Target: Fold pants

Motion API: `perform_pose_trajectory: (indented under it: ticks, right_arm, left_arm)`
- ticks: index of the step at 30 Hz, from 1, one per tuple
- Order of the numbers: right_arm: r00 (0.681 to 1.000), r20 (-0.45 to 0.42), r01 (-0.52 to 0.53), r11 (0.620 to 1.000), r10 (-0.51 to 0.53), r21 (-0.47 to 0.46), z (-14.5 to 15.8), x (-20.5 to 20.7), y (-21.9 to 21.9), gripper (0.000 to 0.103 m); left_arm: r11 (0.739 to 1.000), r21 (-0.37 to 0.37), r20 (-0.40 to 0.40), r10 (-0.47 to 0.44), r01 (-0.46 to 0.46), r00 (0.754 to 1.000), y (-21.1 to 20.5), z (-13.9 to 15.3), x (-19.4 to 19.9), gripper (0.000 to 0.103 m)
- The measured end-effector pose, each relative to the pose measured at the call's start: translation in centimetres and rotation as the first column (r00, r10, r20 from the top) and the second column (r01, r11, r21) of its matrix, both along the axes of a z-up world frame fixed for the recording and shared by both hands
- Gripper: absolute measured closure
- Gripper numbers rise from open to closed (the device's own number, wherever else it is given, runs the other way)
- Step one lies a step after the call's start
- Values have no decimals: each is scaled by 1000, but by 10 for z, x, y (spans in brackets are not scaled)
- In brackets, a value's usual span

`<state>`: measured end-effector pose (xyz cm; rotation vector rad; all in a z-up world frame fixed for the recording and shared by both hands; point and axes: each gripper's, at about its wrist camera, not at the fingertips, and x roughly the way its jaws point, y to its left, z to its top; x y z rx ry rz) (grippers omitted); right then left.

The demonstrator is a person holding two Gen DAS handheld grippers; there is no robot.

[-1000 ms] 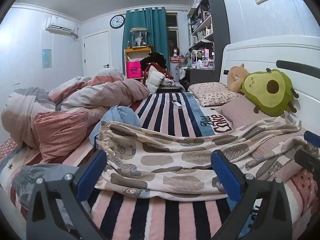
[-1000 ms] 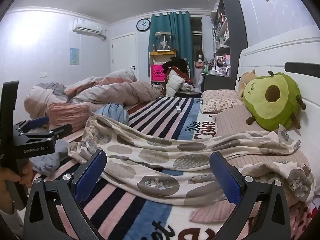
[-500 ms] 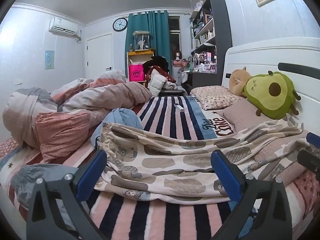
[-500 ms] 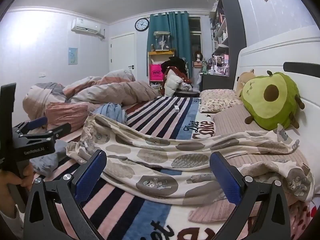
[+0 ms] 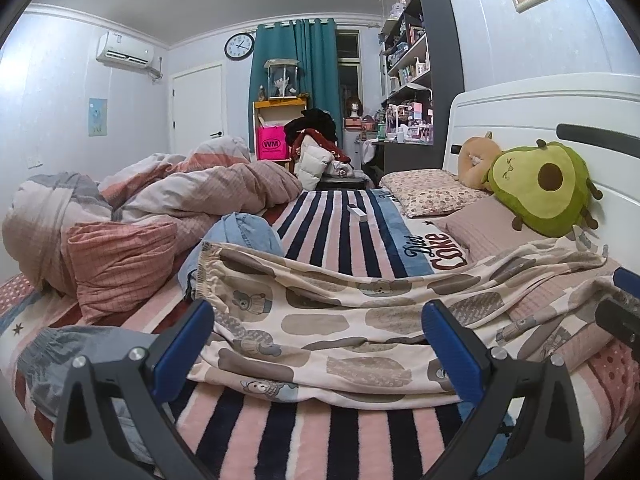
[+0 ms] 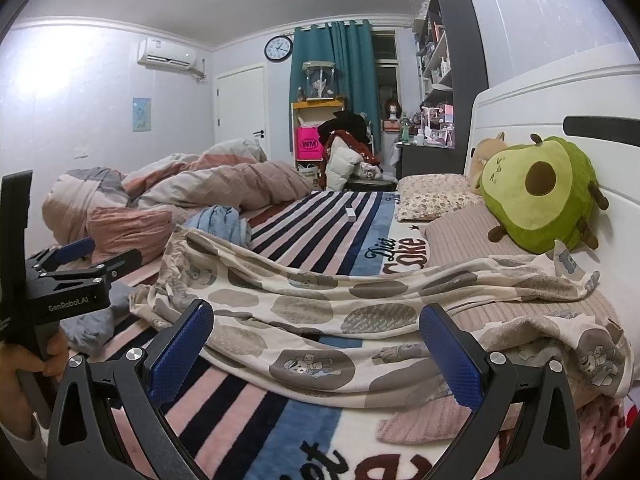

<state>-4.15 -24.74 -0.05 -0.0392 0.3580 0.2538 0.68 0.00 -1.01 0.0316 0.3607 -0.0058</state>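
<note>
On the striped blanket [image 5: 352, 236], right across the middle of it, are the pants [image 5: 340, 320]: cream fabric with grey-brown blobs and little cartoon bears. They're laid out flat-ish and a bit rumpled, with the elastic waistband at the end nearest the heaped duvet [image 5: 168, 200] and the legs running toward the avocado plush [image 5: 540, 188], where the cuffs drape up over a pinkish pillow [image 5: 476, 224]. In the right wrist view the same pants [image 6: 320, 312] stretch across with one cuff poking up just below the avocado plush [image 6: 536, 192].

The left gripper [image 5: 318, 344] hovers just above the near edge of the pants, blue fingers spread wide, nothing between them. The right gripper [image 6: 316, 344] is the same deal, fingers wide apart and empty, sitting over the leg half of the pants. You can also spot the left gripper [image 6: 76, 264] from the side in the right wrist view, off past the waistband end of the pants, with a hand [image 6: 36, 360] wrapped around its handle.

Behind the pants, next to the waistband, is a bunched-up blue denim thing [image 5: 244, 236]. A small white box [image 5: 356, 212] lies on the blanket farther back from the pants. A grey garment [image 5: 80, 356] is crumpled beside the waistband, on the near side.
</note>
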Motion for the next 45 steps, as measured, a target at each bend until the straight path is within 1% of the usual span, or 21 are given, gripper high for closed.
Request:
perform_pose_trajectory:
  ticks: [6, 17, 45]
  right_arm:
    - [1000, -1, 5, 1000, -5, 8, -4, 3, 5, 0]
    - [1000, -5, 2, 1000, -2, 14, -4, 4, 6, 0]
    - [1000, -6, 6, 1000, -6, 16, -6, 6, 5, 0]
  left_arm:
    - [1000, 2, -14, -3, 3, 1000, 1, -5, 3, 1]
    - [998, -56, -11, -12, 11, 1000, 9, -7, 3, 1]
    - [999, -51, -13, -11, 10, 1000, 9, -7, 2, 1]
